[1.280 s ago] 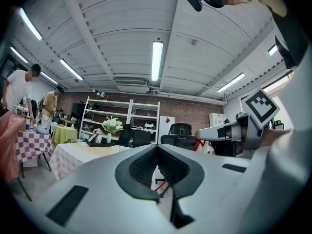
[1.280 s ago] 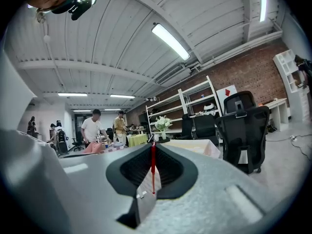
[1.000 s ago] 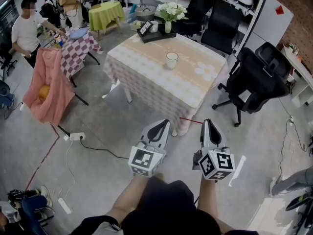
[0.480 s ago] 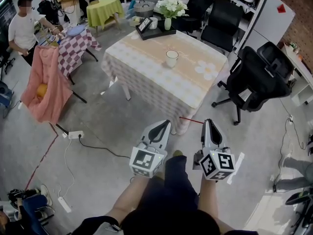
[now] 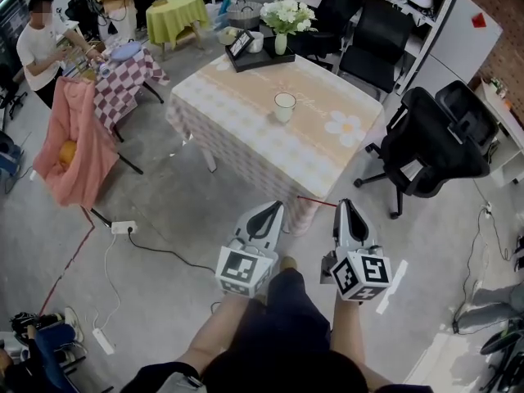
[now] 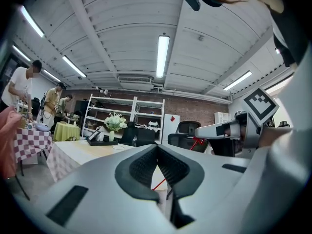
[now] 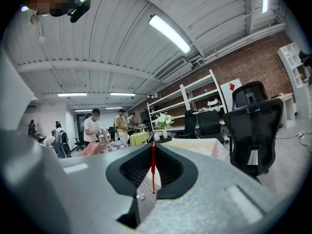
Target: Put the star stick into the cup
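Head view, white cup (image 5: 284, 106) on a beige flowered-cloth table (image 5: 237, 97), well apart from the thin red star stick (image 5: 315, 201) jutting from the right gripper (image 5: 345, 205), star indistinct, left gripper view, left gripper (image 6: 157, 150) jaws together, empty, right gripper view, jaws clamped on the stick, star unseen

Grey concrete floor (image 5: 164, 195) is showing all round. Cloth-covered table (image 5: 254, 150) is standing mid-room, with a dark tray (image 5: 258, 57) and white flowers (image 5: 285, 15) sitting at its far end. Black office chair (image 5: 434, 142) is sitting just right of it, two more (image 5: 381, 39) behind. White shelving (image 6: 124, 112) is lining the brick wall (image 6: 195, 115). Ceiling tubes (image 6: 162, 56) are glowing. Left side: checked table (image 5: 123, 84), green-draped table (image 5: 182, 13) further back, pink cloth (image 5: 74, 146) hanging nearby. Power strip (image 5: 124, 227) and black cable (image 5: 164, 250) are lying on the floor.
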Demonstrator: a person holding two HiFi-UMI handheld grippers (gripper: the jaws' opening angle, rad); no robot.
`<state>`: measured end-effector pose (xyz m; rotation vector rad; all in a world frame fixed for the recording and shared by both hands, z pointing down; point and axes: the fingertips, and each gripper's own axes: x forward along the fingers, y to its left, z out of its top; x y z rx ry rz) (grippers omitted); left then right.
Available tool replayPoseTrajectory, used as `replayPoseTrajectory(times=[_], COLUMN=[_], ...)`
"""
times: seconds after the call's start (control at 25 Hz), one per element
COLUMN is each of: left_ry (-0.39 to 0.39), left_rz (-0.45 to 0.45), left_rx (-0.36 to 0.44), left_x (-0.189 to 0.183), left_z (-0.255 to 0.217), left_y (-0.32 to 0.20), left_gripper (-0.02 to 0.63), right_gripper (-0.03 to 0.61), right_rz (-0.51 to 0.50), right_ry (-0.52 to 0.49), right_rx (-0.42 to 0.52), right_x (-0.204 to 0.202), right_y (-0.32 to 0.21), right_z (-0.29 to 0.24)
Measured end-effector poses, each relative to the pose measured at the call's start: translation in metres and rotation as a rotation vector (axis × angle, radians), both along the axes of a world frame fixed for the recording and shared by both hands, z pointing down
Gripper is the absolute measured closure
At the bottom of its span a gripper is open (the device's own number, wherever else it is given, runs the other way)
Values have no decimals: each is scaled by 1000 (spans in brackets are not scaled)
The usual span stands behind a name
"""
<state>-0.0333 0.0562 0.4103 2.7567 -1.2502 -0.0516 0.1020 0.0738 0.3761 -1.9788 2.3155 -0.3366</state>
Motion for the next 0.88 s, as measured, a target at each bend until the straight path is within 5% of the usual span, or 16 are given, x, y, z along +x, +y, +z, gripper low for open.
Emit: replayPoseTrajectory(times=[0.88], left_ry=[-16], left_rz=[-115], left_rx=[5], left_x=[23], left_z=[2], left_y=[-96], left_gripper=[603], right_gripper=[561], right_rz=[-113], right_ry=[-9], right_rx=[-4], right_x=[22], right_y=[-106], right_z=[3])
